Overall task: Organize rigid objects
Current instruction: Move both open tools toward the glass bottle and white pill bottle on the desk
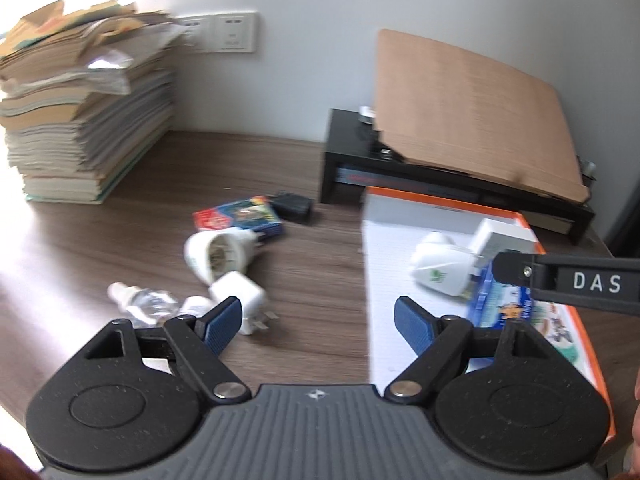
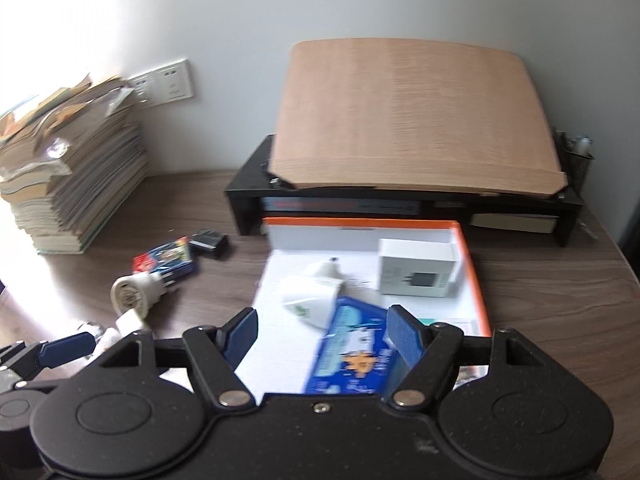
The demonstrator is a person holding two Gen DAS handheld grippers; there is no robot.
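left hand-held gripper (image 1: pixel 320 322): open, empty | white charger (image 1: pixel 239 293): just beyond left pad | right hand-held gripper (image 2: pixel 321 334): open

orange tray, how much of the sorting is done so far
Done: the orange tray holds a white box, a white plug-in device and a blue packet. In hand: nothing; left gripper and right gripper are open. Left on the desk: round plug-in device, white charger, small bottle, colourful box, black adapter.
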